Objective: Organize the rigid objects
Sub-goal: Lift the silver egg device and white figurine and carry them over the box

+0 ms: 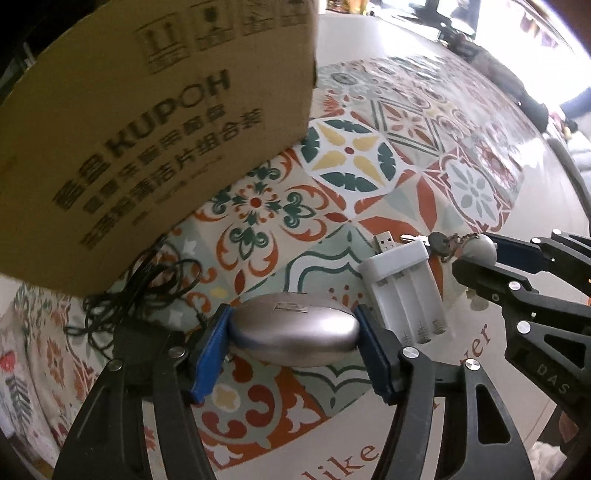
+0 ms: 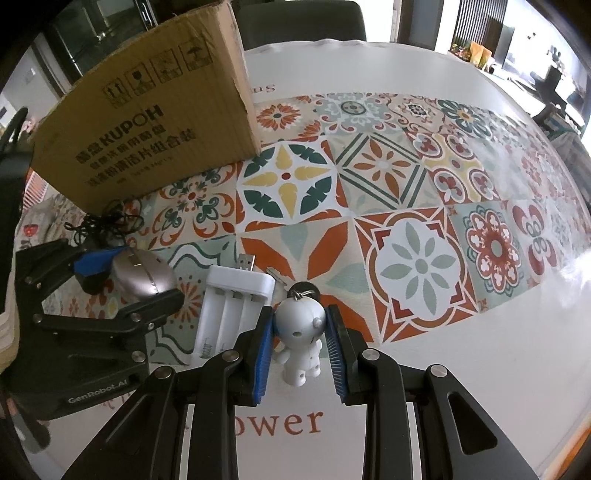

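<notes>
My left gripper point(image 1: 293, 332) is shut on a silver computer mouse point(image 1: 295, 334), its blue pads pressed on both sides; the mouse point(image 2: 142, 275) also shows in the right wrist view. My right gripper point(image 2: 300, 334) is shut on the round head of a white robot figurine keychain point(image 2: 301, 332), seen in the left wrist view point(image 1: 478, 247) with a key point(image 1: 437, 243) on its chain. A white battery charger point(image 1: 404, 291) with a USB plug lies between the two grippers on the patterned tablecloth. A cardboard box point(image 1: 147, 122) stands behind the left gripper.
The mouse's black cable point(image 1: 140, 291) lies tangled at the foot of the box. The box point(image 2: 147, 129) takes up the table's back left. The tiled cloth point(image 2: 424, 184) stretches to the right. A dark chair back point(image 2: 299, 20) stands beyond the far edge.
</notes>
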{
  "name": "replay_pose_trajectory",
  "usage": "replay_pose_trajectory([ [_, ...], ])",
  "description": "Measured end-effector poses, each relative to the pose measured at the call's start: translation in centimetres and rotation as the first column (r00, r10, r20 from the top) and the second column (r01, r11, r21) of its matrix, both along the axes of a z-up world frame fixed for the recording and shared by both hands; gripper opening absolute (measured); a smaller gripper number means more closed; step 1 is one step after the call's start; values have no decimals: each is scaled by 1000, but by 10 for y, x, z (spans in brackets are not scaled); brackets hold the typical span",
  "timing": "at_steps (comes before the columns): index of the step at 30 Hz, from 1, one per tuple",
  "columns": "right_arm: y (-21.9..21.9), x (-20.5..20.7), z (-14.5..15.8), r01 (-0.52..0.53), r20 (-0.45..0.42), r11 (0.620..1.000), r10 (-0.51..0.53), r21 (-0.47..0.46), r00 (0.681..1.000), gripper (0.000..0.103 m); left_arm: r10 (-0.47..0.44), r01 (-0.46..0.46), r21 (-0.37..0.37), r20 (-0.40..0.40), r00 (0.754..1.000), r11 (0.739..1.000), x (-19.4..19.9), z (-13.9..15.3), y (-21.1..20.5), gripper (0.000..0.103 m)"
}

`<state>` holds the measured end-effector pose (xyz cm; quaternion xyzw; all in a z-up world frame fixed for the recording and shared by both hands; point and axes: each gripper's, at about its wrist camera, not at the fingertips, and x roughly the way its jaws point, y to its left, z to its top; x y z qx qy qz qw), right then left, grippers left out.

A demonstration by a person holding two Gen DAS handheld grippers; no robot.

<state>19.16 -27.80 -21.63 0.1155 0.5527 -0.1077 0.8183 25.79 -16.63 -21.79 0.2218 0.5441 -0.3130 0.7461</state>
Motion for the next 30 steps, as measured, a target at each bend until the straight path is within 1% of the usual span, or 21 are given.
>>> replay_pose_trajectory([
  [4,4,-3,7,-13,13,1000,13,-12,1000,29,40,-40,-30,3,999,999,-6,5,12,65],
  [9,8,-5,17,-32,31,999,33,-26,999,29,102,-101,-18,28,994,995,-12,18,24,65],
  [13,10,-6,30,-43,53,998,45,-41,998,29,148,-146,-42,50,988,988,-15,32,31,65],
  [14,11,-6,34,-46,61,998,49,-42,997,29,163,-160,-56,52,985,986,-16,39,38,65],
  [19,15,-6,56,-65,112,997,70,-47,991,29,218,-210,-96,86,972,973,-20,64,46,65],
  [23,22,-7,78,-93,164,994,100,-52,981,29,266,-250,-145,108,958,957,-21,90,53,65],
  [30,35,-5,113,-138,245,987,153,-77,957,29,319,-281,-213,174,932,936,-22,126,64,65],
])
